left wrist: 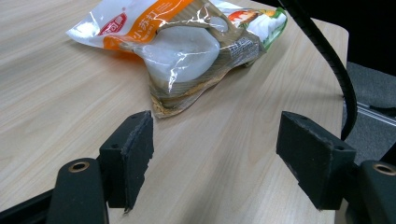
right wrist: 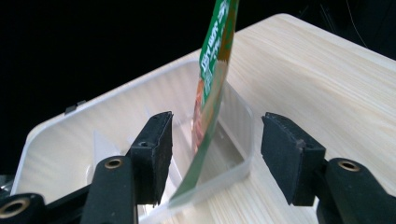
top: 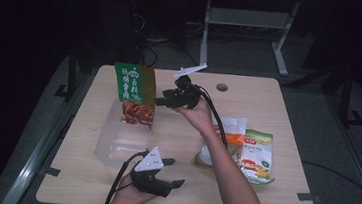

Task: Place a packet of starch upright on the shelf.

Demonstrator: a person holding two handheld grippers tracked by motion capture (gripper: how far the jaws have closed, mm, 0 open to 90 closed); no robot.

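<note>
A green and orange snack bag (top: 133, 95) stands upright at the far end of a clear plastic container (top: 109, 145) on the wooden table. My right gripper (top: 161, 101) is just right of the bag and points at it. In the right gripper view the bag (right wrist: 212, 70) is edge-on between the two pads of my right gripper (right wrist: 215, 154). The jaws are open and neither pad touches the bag. My left gripper (top: 175, 171) rests open near the table's front edge with nothing between its jaws. It faces a white and orange bag (left wrist: 182, 46).
The white and orange bag (top: 226, 136) lies at the table's right beside a yellow-green bag (top: 257, 154). The right gripper's black cable (left wrist: 336, 65) runs across the table's right side. A round hole (top: 222, 87) sits near the table's far edge. The surroundings are dark.
</note>
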